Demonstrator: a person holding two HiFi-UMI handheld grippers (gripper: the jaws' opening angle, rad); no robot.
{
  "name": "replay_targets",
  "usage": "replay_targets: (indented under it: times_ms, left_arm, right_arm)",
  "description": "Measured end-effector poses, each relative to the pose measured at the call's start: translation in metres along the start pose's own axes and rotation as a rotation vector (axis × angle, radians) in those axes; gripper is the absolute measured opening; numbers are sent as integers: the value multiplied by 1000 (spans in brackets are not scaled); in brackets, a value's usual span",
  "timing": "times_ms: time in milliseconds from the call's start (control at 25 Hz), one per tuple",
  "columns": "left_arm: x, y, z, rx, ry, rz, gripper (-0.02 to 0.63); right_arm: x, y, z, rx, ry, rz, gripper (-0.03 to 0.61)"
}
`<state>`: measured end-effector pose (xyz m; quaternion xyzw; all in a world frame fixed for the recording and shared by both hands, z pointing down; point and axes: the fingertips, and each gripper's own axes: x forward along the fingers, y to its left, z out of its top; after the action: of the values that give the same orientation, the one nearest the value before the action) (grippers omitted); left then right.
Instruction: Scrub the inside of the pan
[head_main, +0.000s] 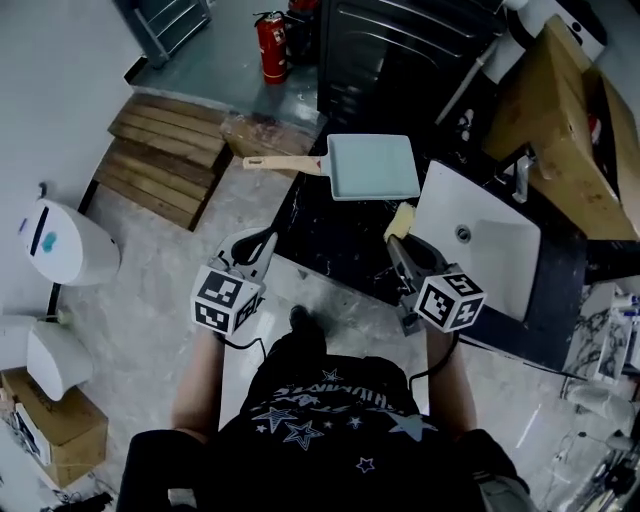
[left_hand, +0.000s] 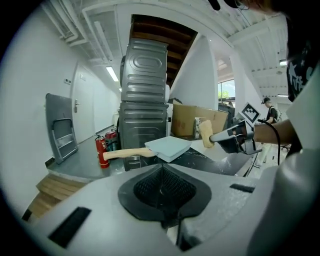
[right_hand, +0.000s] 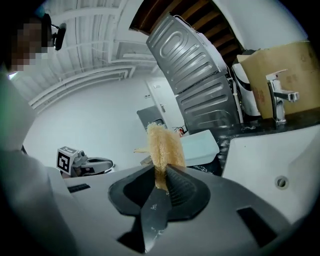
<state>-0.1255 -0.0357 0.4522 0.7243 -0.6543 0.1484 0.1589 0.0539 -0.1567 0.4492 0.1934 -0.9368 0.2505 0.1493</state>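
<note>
The square pale-blue pan (head_main: 373, 166) with a wooden handle (head_main: 283, 164) lies on the dark counter (head_main: 335, 235), its inside facing up. In the left gripper view the pan (left_hand: 170, 146) is ahead, beyond the jaws. My left gripper (head_main: 258, 240) (left_hand: 162, 187) hangs over the floor just left of the counter's near corner, shut and with nothing in it. My right gripper (head_main: 398, 243) (right_hand: 161, 182) is shut on a yellow loofah sponge (head_main: 400, 221) (right_hand: 162, 149), above the counter's edge beside the sink. From the right gripper view the pan (right_hand: 200, 147) sits beyond the sponge.
A white sink (head_main: 480, 240) with a chrome faucet (right_hand: 277, 97) lies right of the pan. Behind the counter stands a dark metal appliance (head_main: 400, 45). A red fire extinguisher (head_main: 271, 45) and a wooden pallet (head_main: 165, 155) are on the floor to the left.
</note>
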Motion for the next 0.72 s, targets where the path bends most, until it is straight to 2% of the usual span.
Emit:
replay_targets:
  times_ms: [200,280,360,480,600,720]
  left_arm:
    - [21,19,9,69,41,-128,23]
    - [29,22,14,106,48,-175,112]
    - [36,26,21,154,42,-192,158]
    - [40,31,37,275,-10,-164,285]
    - [44,42,38,409,-9,-116,304]
    - [55,56,35,435,46,-93,313]
  right_arm:
    - [12,-2,6,31,-25,-68,69]
    - [14,-4,7,36,-33,-90,69]
    - [15,-6,9,41,-37,-104,69]
    - [14,-9,11,42,-40,-113,69]
    - [12,-17,18,44,-51,-111,69]
    - [12,-26,27,47,-66,-96,69]
